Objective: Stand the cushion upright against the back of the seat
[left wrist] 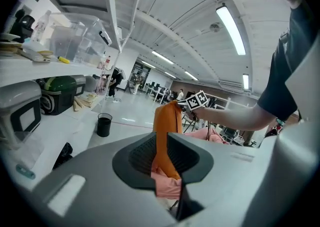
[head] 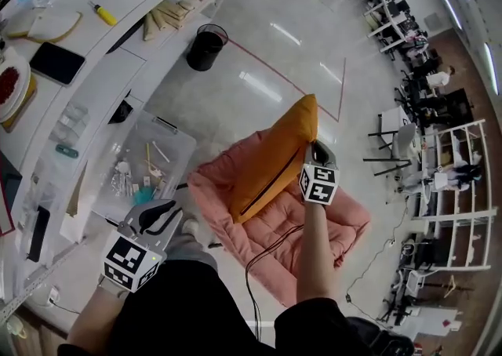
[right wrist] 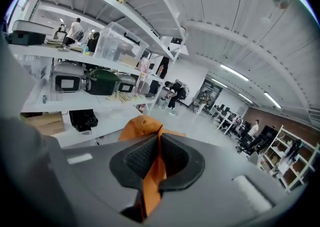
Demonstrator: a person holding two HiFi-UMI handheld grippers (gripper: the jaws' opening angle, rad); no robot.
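Observation:
My right gripper (head: 315,149) holds an orange cushion (head: 278,154) up by its top right corner, tilted, with its lower edge on the pink padded seat (head: 329,229) on the floor. In the right gripper view the jaws (right wrist: 159,158) are shut on a fold of the orange fabric (right wrist: 142,126). My left gripper (head: 165,210) hangs low at the left, apart from the cushion and the seat. Its jaws (left wrist: 161,147) stand a little open with nothing in them. Through that gap I see the cushion (left wrist: 167,118) and the seat (left wrist: 166,185) further off.
A clear plastic box (head: 145,162) of small items sits on the floor left of the seat. A black bin (head: 205,47) stands further back by the white counter (head: 94,49). A dark cable (head: 263,256) runs over the seat's front. Chairs and white racks (head: 463,182) stand at the right.

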